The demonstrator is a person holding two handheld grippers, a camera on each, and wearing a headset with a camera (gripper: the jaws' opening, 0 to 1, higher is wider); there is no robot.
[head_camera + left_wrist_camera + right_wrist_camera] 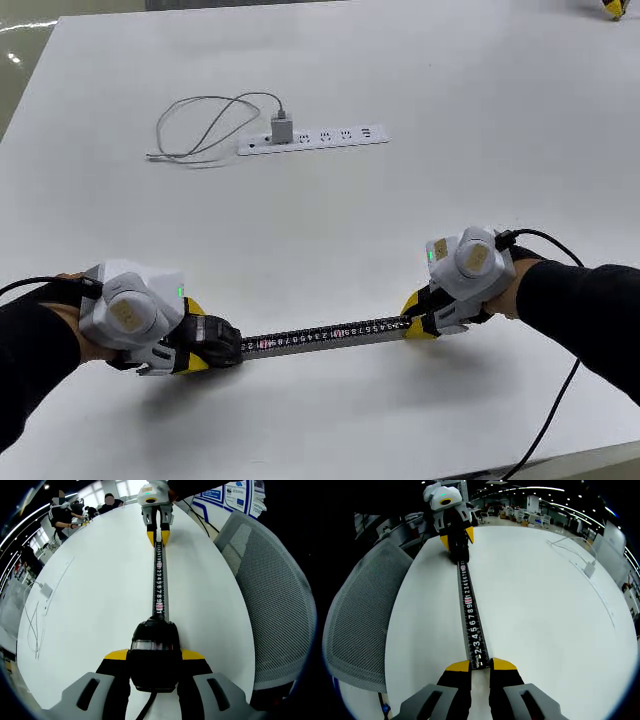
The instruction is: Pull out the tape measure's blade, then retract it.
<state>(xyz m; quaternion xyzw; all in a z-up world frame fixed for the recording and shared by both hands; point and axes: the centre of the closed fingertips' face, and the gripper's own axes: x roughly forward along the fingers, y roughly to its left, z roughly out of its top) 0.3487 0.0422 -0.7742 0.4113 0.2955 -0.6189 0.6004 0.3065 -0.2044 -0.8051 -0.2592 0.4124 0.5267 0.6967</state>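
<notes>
Tape measure case [155,650] sits pinched in the left claw [203,342]; the right claw [480,666] apparently nips the blade [325,335] tip. Pull straight along the desk [400,200], then ease it back slowly.

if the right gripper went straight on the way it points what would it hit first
Probably the tape measure's case, held in the left gripper: the right gripper, shut on the end of the blade, points straight along it at the case. Nothing lies between, as far as the view shows.
</notes>
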